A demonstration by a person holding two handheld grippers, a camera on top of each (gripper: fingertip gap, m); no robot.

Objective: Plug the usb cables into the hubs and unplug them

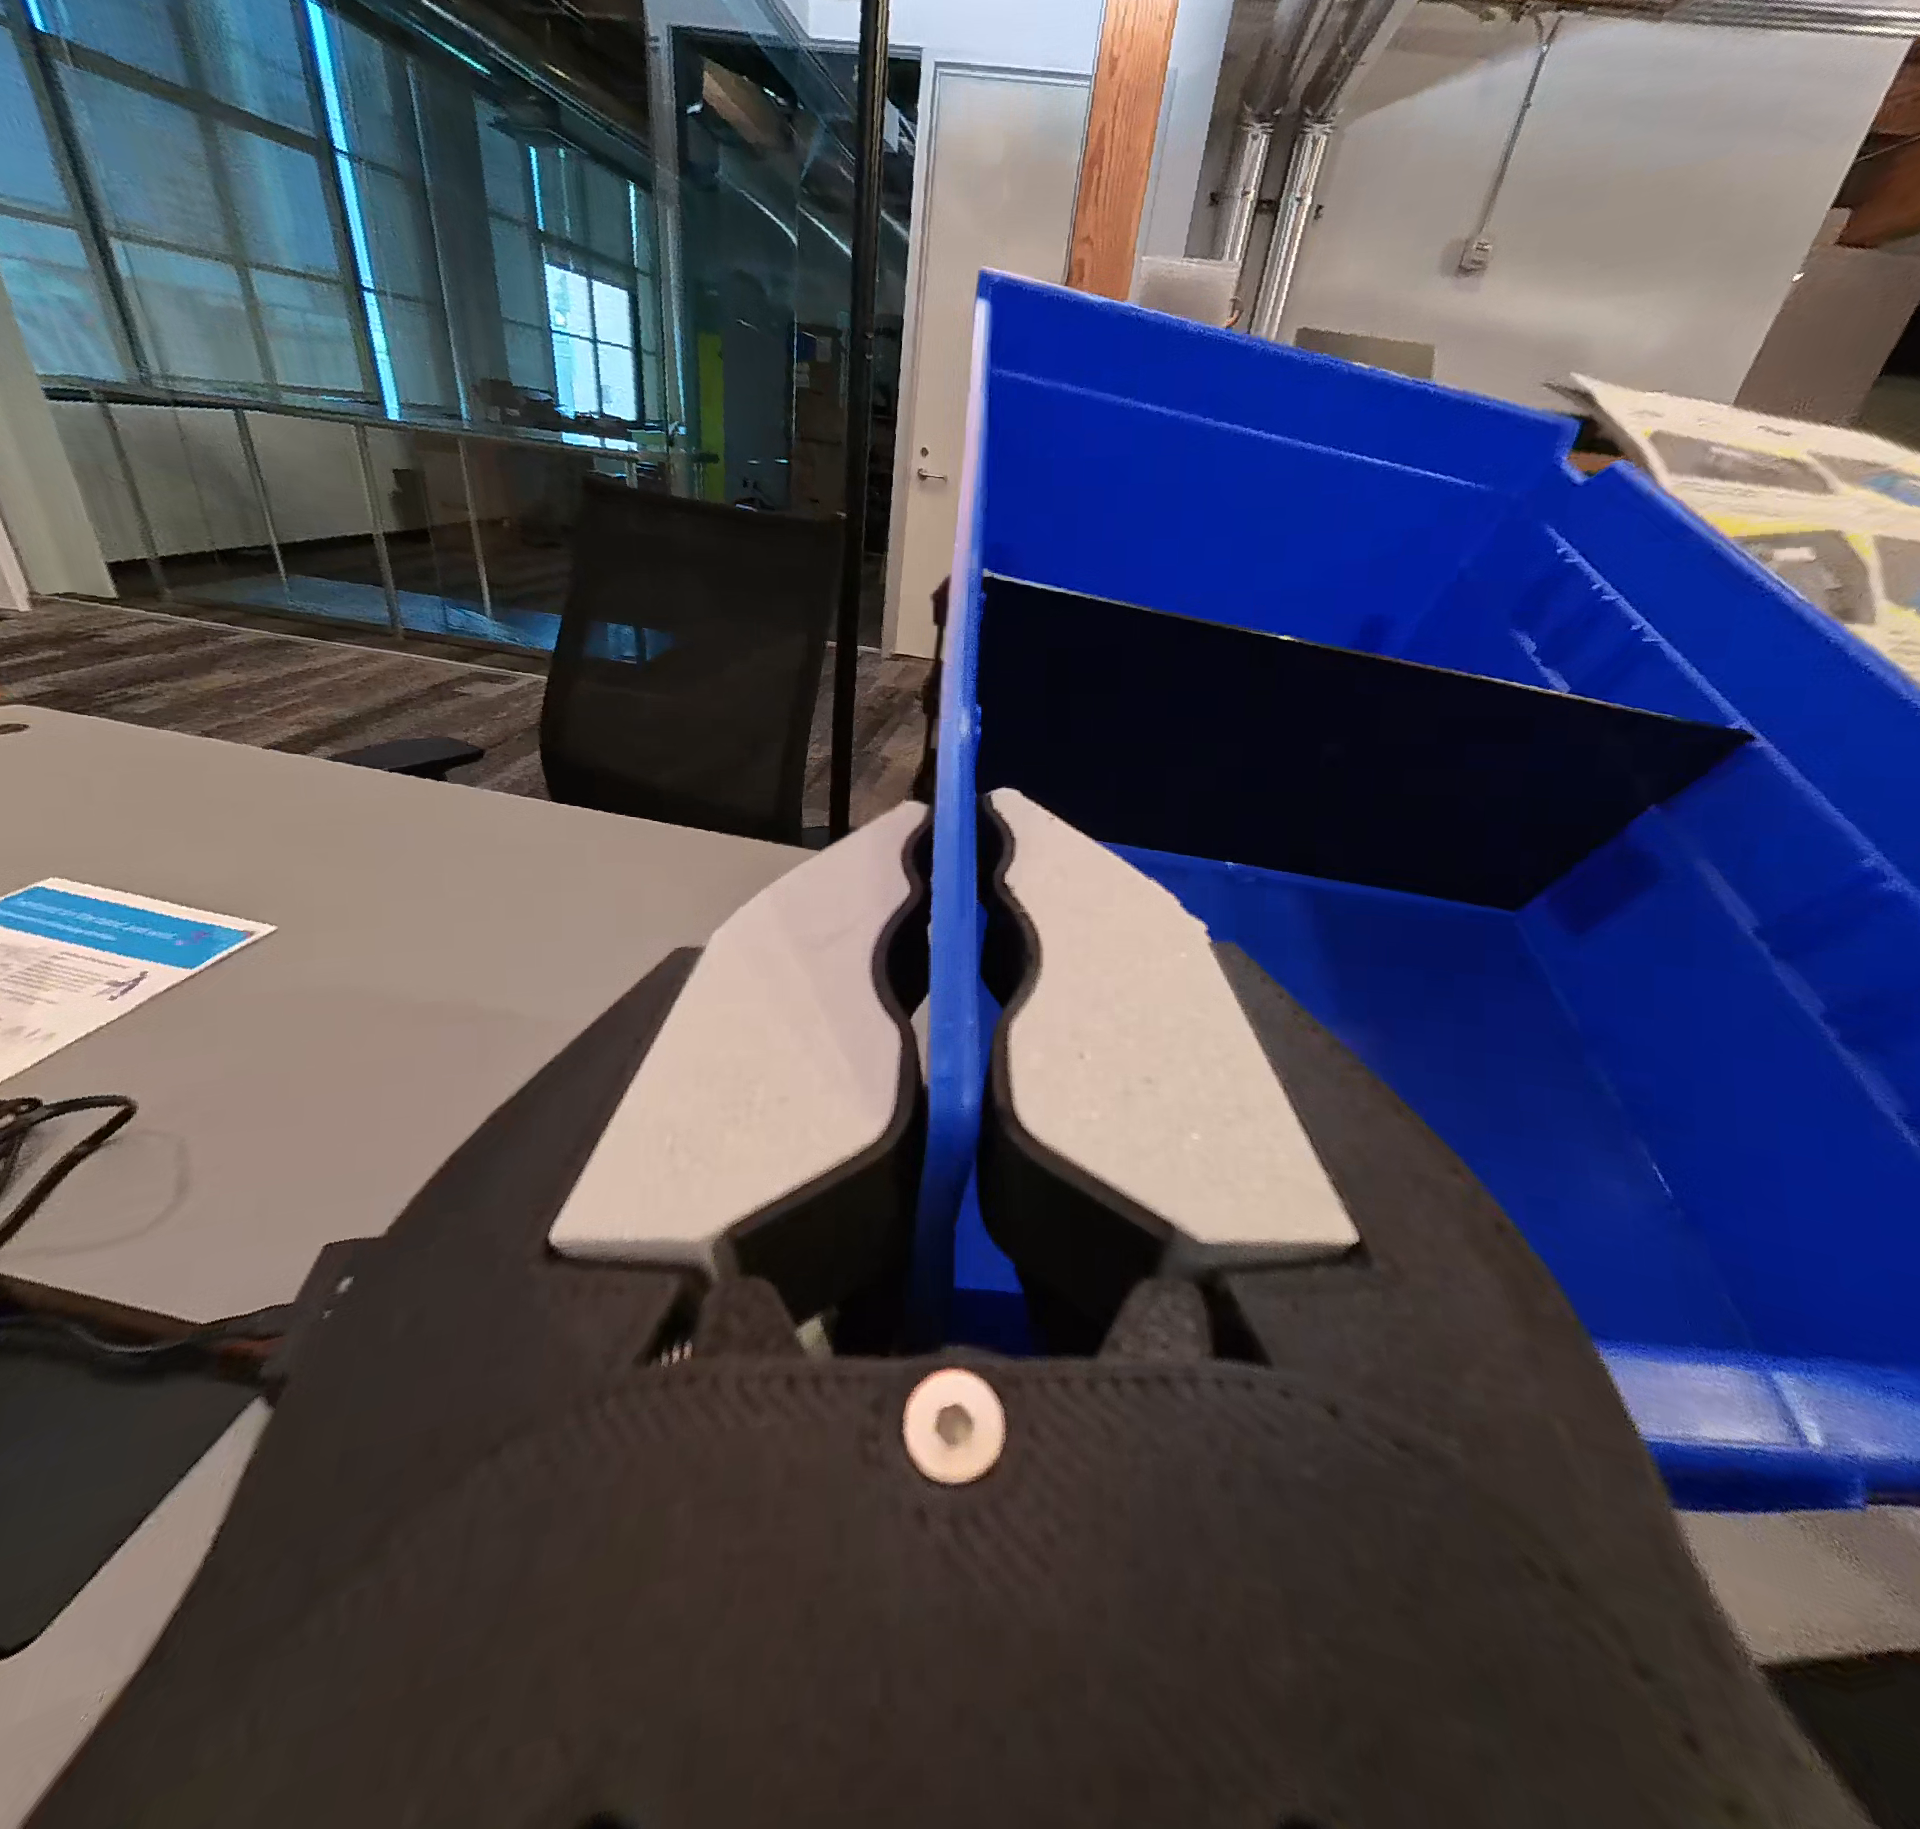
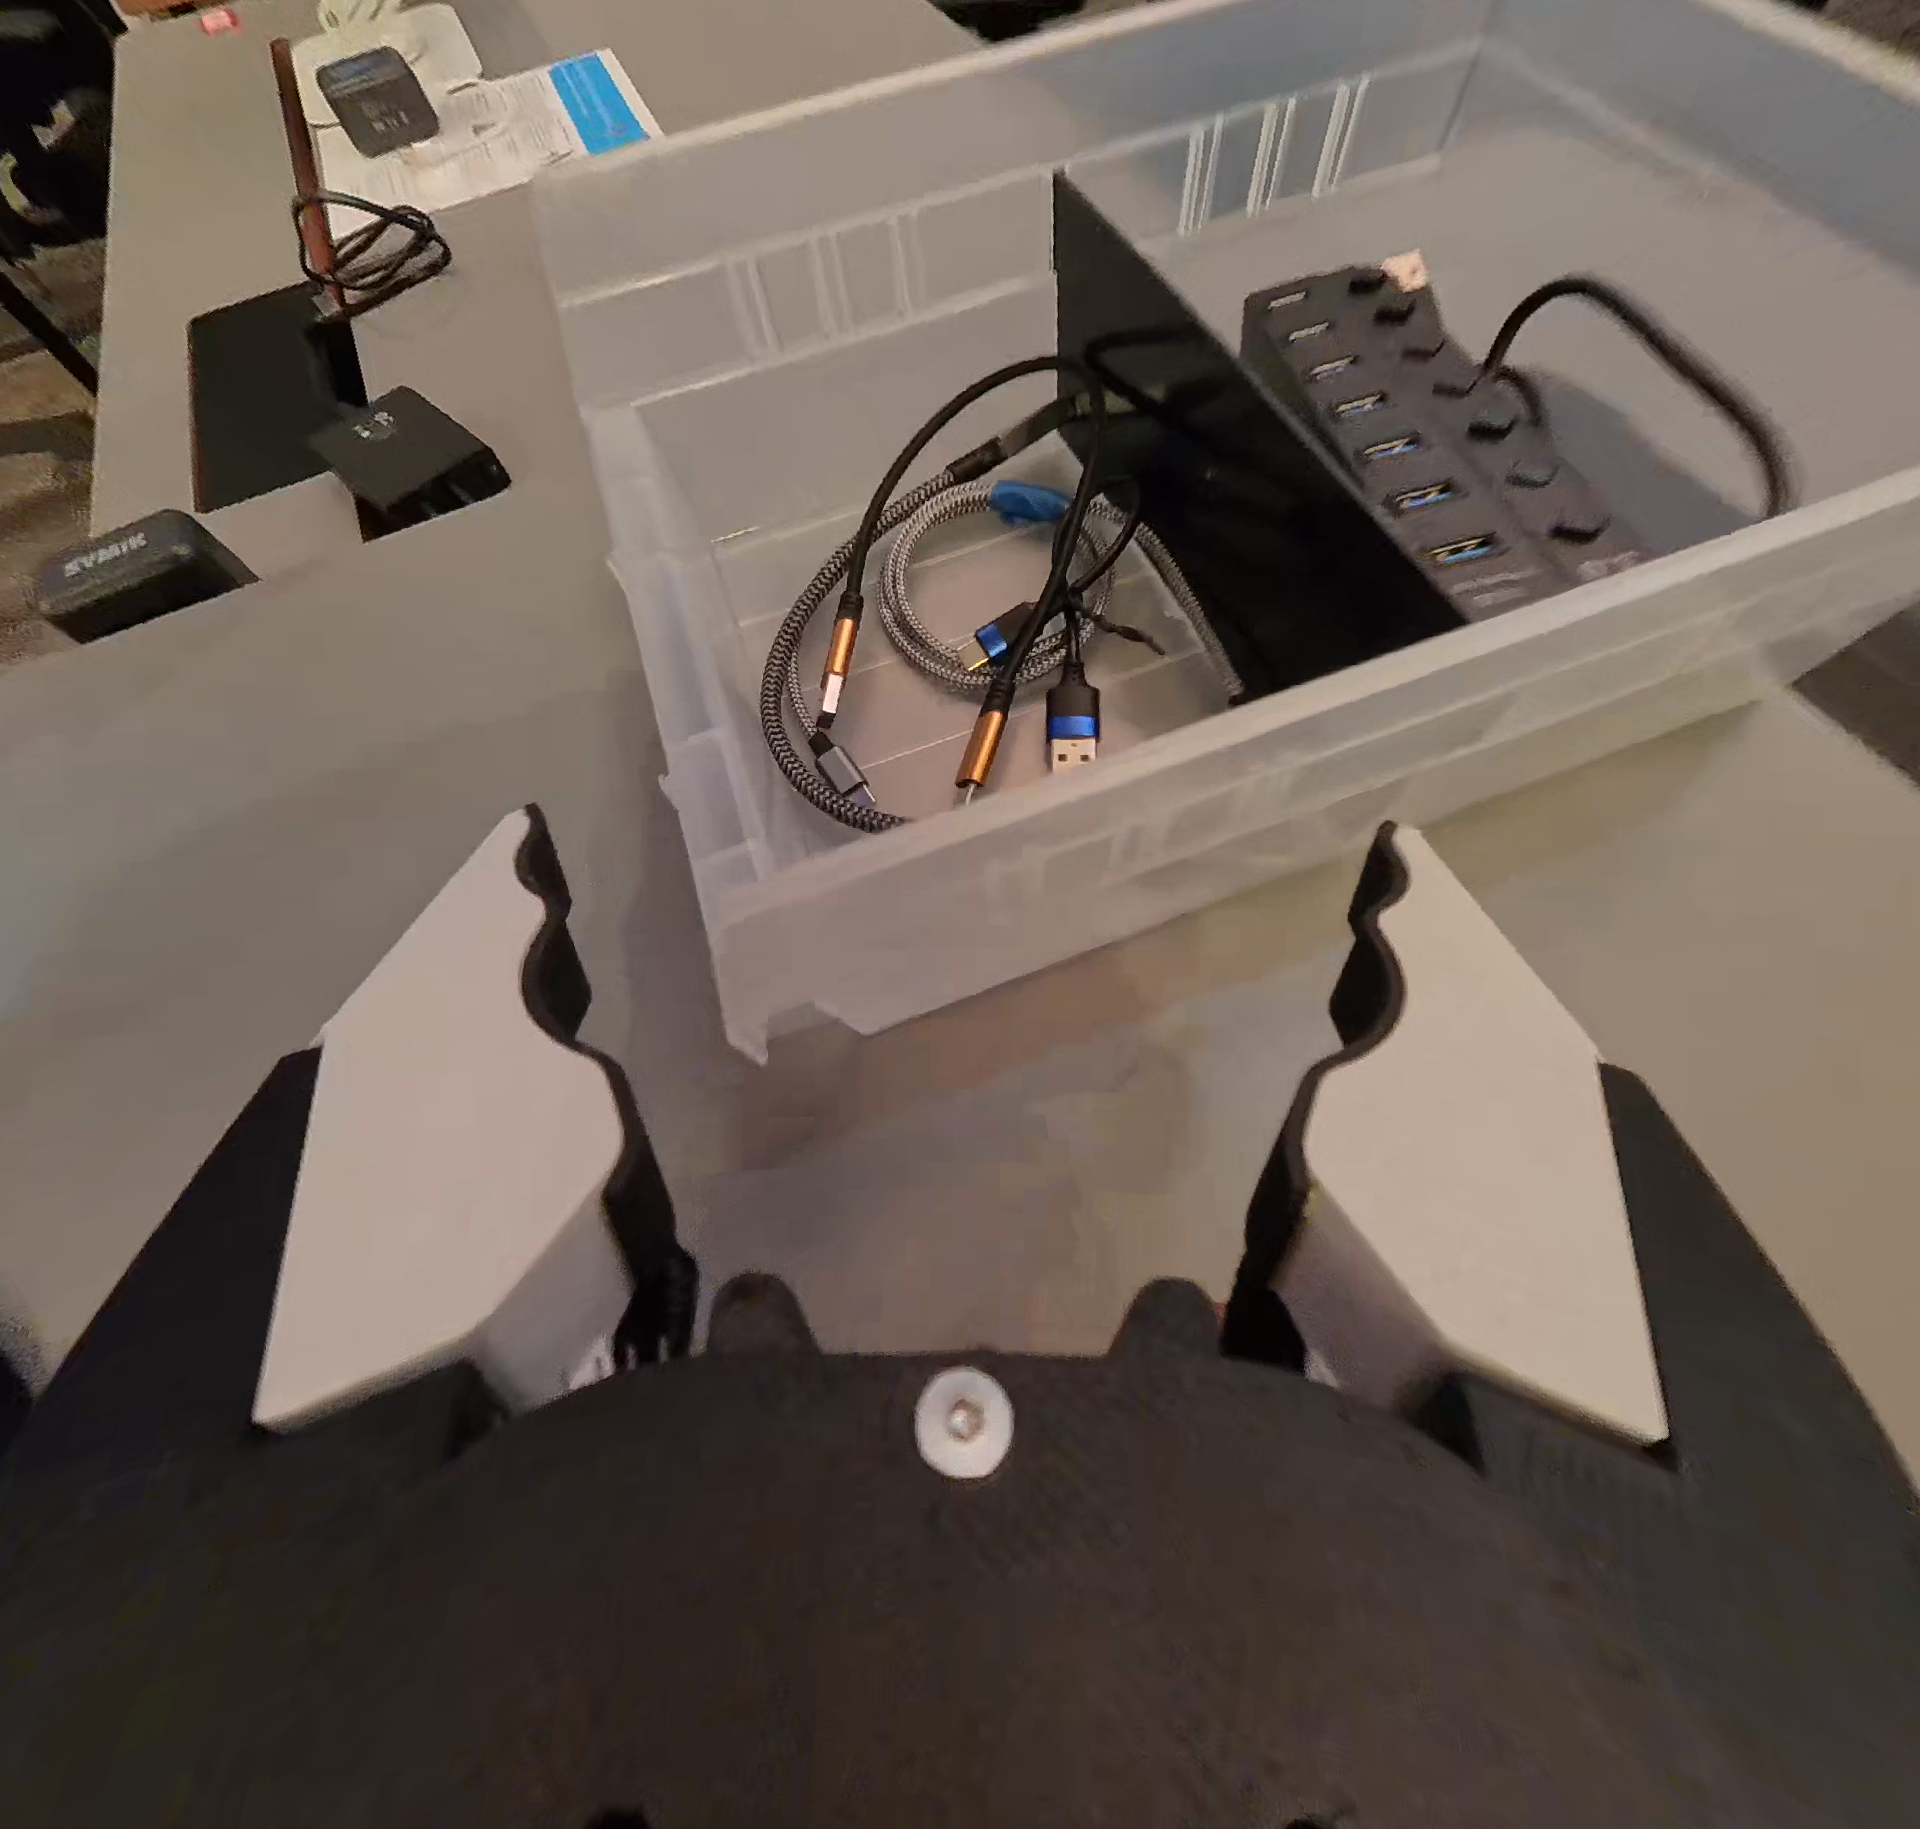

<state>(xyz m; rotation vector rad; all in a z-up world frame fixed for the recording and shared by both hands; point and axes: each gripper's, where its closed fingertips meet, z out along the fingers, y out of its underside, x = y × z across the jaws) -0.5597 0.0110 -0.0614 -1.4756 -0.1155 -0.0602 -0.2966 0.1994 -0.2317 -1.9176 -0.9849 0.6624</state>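
In the left wrist view my left gripper (image 1: 958,818) is shut on the left wall of a blue bin (image 1: 1455,948), which is tilted up off the grey table; a black divider (image 1: 1299,740) crosses its inside. In the right wrist view my right gripper (image 2: 961,839) is open and empty, just in front of a clear bin (image 2: 1039,906). Its left compartment holds several tangled USB cables (image 2: 935,616) with gold, blue and grey plugs. Its right compartment, past a black divider (image 2: 1195,408), holds a black multi-port USB hub (image 2: 1444,439) with its own cord.
The grey table (image 2: 260,761) has cut-outs with black power blocks (image 2: 405,449), a coiled black cable (image 2: 374,241) and a charger on a printed sheet (image 2: 520,127). In the left wrist view a printed sheet (image 1: 94,958), an office chair (image 1: 686,657) and a paper-covered box (image 1: 1787,491) show.
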